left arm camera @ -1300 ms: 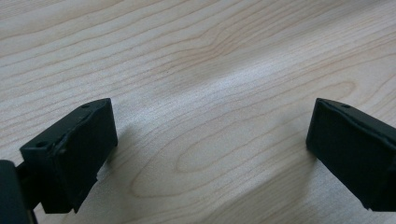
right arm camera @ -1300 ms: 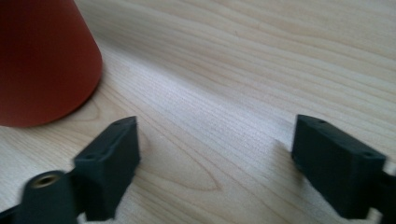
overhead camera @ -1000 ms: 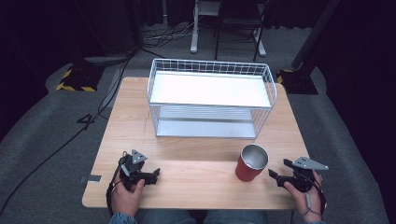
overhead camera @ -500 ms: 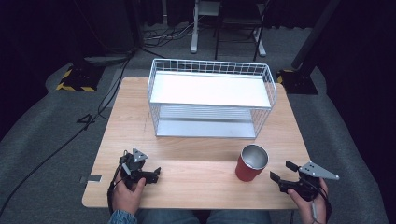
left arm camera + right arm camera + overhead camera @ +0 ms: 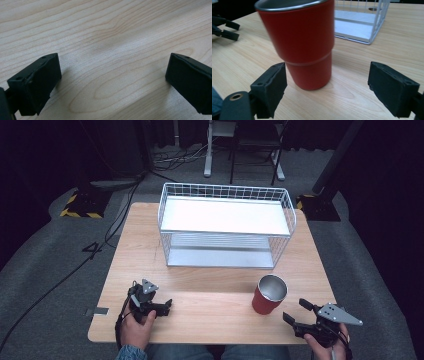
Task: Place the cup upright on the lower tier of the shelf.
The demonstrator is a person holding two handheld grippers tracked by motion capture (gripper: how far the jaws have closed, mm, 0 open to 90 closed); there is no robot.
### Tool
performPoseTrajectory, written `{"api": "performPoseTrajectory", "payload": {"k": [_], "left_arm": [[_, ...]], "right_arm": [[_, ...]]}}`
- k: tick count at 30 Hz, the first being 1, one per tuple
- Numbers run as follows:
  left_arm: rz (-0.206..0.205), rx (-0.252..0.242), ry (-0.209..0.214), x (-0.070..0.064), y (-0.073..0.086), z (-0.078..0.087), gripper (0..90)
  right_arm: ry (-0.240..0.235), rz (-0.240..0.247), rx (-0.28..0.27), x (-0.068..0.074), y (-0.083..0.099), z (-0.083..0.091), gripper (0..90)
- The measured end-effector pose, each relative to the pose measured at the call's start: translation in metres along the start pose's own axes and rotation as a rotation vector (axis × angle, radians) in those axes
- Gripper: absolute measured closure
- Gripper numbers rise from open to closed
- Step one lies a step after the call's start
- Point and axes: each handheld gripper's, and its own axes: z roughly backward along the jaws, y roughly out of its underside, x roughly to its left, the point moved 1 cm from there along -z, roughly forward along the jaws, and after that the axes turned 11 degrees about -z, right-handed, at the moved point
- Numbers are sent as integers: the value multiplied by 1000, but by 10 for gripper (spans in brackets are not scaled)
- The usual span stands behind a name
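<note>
Your right gripper (image 5: 296,312), jaws wide apart, sits lower right of the frame, near the upright red cup (image 5: 268,294); your left gripper (image 5: 167,304), also spread, rests lower left on the table (image 5: 210,285)

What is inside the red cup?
The cup stands upright and open; the high view shows bare metal lining and nothing inside. Its very bottom is shaded, so cannot be fully checked.

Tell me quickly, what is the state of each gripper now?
Left gripper: open, holding nothing, over bare table.
Right gripper: open, holding nothing, jaws facing the red cup.
</note>
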Motion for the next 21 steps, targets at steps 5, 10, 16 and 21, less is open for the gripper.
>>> {"api": "performPoseTrajectory", "payload": {"k": [5,10,16,21], "left_arm": [[1,0,0,0,0,0,5],[1,0,-1,0,0,0,6],[0,0,-1,0,0,0,5],[0,0,-1,0,0,0,5]], "right_arm": [[-15,21,-13,10,1,-1,162],[-27,21,-20,14,5,-7,161],[-43,14,17,18,10,-21,160],[-48,31,33,21,10,-32,160]]}}
